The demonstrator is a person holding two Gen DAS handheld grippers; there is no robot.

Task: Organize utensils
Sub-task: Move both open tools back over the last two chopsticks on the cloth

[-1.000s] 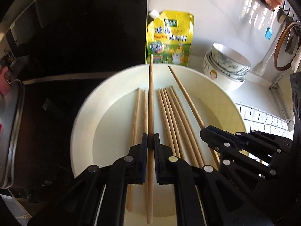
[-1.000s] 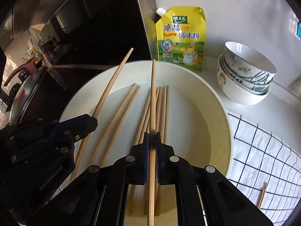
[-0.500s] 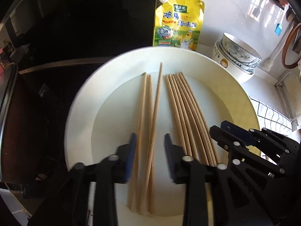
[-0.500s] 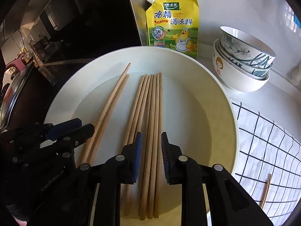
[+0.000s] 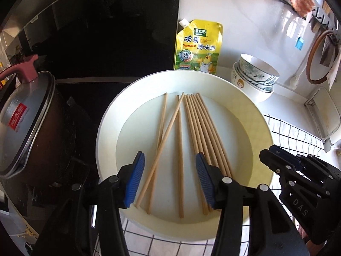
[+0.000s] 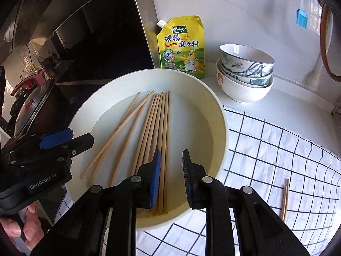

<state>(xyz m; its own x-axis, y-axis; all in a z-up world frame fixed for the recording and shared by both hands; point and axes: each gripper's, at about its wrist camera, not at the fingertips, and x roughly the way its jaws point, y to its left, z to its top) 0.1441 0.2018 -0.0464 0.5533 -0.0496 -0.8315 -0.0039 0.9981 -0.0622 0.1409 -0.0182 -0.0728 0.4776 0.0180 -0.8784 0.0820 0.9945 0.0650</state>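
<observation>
While both tools [image 5: 169,178] [image 6: 170,178] released over chopsticks [image 5: 198,132] in basin [image 5: 106,128]: pot [image 5: 27,123] left, bowls [image 6: 245,74] & pouch [image 6: 181,47] behind.

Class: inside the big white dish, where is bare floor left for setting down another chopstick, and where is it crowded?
Bare: dish floor between the chopstick bundle and the right wall. Crowded: centre and left, where three loose chopsticks lie crossing.

Yellow seasoning pouch [image 6: 181,47]: green badge with white characters 太太乐; below it large characters 鸡精 and 调味料; a round blue-green seal with "3"; small print under these not legible.
Left gripper [image 6: 66,143], body: white lettering "GenRobot.AI".
Right gripper [image 5: 275,160], body: raised letters "DAS".
Pot lid [image 5: 21,115]: red sticker, white characters unreadable.
</observation>
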